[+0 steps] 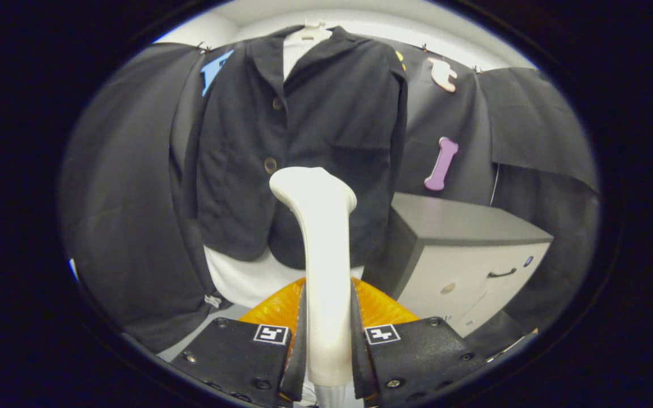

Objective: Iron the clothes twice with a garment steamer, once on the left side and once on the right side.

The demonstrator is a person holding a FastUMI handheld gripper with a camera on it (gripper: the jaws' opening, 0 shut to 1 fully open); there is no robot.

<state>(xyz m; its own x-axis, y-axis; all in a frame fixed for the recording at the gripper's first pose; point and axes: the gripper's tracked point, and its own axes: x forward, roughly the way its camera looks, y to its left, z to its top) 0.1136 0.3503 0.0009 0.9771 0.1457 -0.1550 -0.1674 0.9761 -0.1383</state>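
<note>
Tongs [326, 340] clamped on the handle of the garment steamer [321, 249] — both fingers press its white shaft from either side, low down. Grip near the base likely chosen so the head stands clear above the fingers and can be steered freely.

Steamer held upright, head tilted slightly forward toward the clothes. The head sits in front of the lower middle of the black jacket [298, 147], near its bottom button; whether it touches the fabric cannot be told.

Jacket hangs on a white hanger [310, 29] over a white shirt [241, 277] against the booth wall — hung so both front panels fall flat and are reachable by vertical passes.

Orange object [383, 309] just beyond the fingers, partly hidden; possibly the steamer's base. Grey cabinet [462, 255] stands to the right of the jacket, clear of the working path.

Judgement: steamer in hand and centred; neither side pass appears under way yet.
</note>
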